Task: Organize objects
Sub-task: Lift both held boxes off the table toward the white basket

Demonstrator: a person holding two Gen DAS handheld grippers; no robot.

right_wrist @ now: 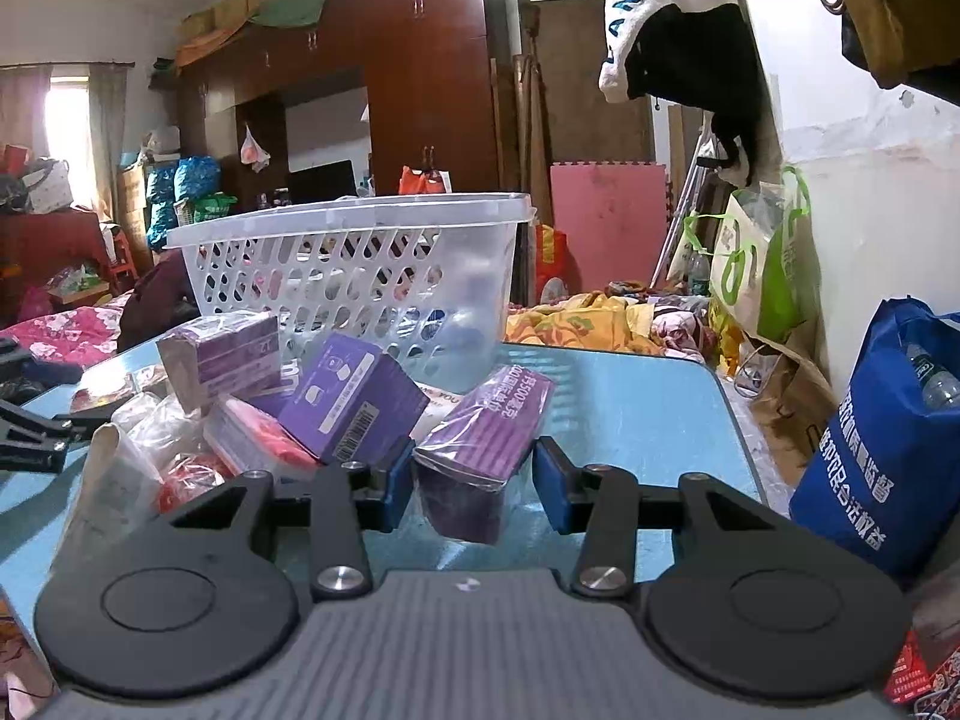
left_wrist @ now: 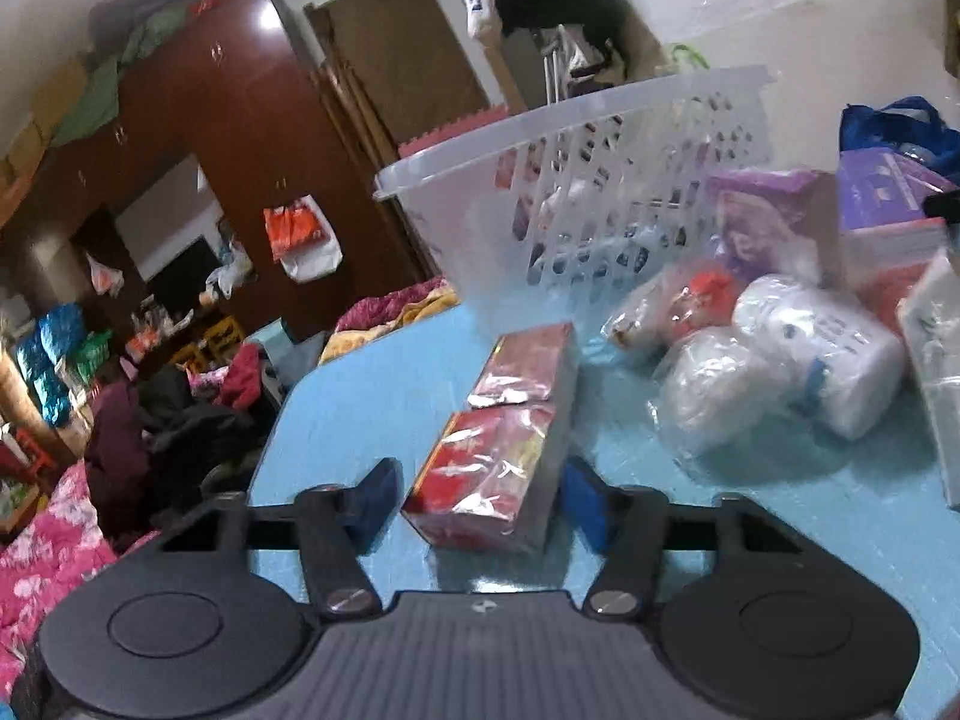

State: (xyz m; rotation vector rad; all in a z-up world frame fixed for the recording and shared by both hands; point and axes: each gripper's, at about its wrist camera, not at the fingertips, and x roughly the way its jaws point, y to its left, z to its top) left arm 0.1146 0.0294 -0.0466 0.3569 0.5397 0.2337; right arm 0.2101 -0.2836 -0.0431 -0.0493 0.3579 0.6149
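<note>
A clear white plastic basket (left_wrist: 576,138) stands at the back of the blue table (left_wrist: 372,396); it also shows in the right wrist view (right_wrist: 360,222). My left gripper (left_wrist: 480,498) is open around the near end of a long red foil-wrapped box (left_wrist: 504,438), with a gap on its left side. My right gripper (right_wrist: 474,480) is open around a purple wrapped packet (right_wrist: 486,432) lying on the table. Neither is gripped.
Right of the red box lie white wrapped rolls (left_wrist: 798,360), a red-and-clear bag (left_wrist: 678,300) and purple boxes (left_wrist: 774,210). In the right wrist view, purple boxes (right_wrist: 354,402) and bags (right_wrist: 162,450) pile at left. A blue bag (right_wrist: 888,432) stands right, off the table edge.
</note>
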